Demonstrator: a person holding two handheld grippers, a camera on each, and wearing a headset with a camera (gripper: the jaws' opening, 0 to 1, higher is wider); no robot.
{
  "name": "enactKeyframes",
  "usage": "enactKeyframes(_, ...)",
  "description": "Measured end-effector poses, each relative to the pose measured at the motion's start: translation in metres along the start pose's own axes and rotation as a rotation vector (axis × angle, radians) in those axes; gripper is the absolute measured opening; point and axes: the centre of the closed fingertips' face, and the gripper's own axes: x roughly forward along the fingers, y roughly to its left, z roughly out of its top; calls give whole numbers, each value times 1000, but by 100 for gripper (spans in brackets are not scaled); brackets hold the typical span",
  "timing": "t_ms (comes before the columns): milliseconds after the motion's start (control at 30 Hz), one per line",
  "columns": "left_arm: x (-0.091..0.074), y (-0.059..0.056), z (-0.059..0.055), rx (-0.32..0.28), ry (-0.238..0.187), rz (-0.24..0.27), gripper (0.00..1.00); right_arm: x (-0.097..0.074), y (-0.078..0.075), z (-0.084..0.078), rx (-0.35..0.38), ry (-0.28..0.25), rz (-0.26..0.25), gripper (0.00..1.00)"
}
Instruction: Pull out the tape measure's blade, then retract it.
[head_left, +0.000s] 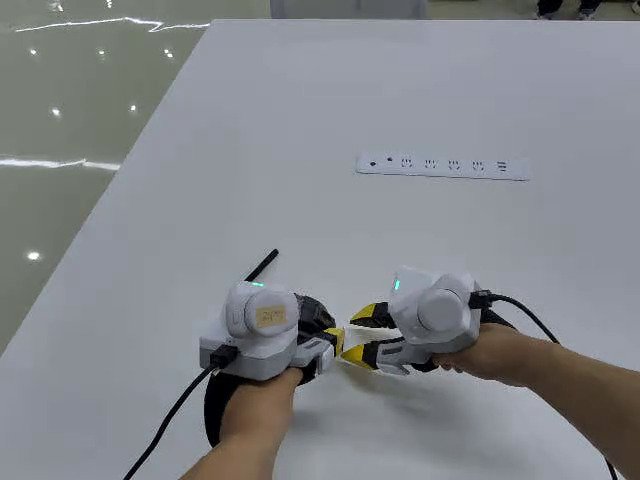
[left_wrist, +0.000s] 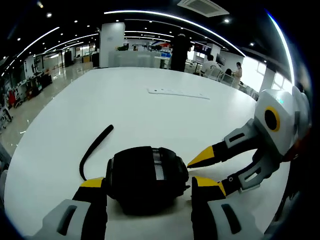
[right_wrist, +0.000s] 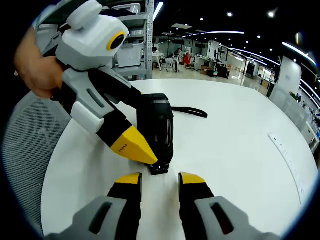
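A black tape measure (head_left: 318, 312) lies on the white table, and my left gripper (head_left: 320, 335) is shut on its case. In the left gripper view the case (left_wrist: 147, 177) sits squeezed between the two yellow-tipped jaws of the left gripper (left_wrist: 150, 186). My right gripper (head_left: 360, 335) faces it from the right, open. Its own view puts the right gripper (right_wrist: 161, 180) just short of the small blade hook (right_wrist: 160, 169) at the base of the tape measure (right_wrist: 156, 125), with nothing between the jaws. No blade is drawn out. The black wrist strap (left_wrist: 95, 147) trails off to the left.
A white power strip (head_left: 442, 165) lies flat at the far right of the table (head_left: 300, 130). The table's left edge (head_left: 110, 200) drops to a shiny floor. Black cables (head_left: 175, 415) run back from both grippers towards me.
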Motion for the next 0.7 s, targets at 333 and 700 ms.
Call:
enactKeyframes(333, -10, -4, 6, 67, -37, -78, 73, -25, -2, -9, 43, 3, -57, 43)
enactKeyframes(700, -30, -13, 10, 201, -79, -221, 79, -62, 4, -15, 146, -34, -171, 54)
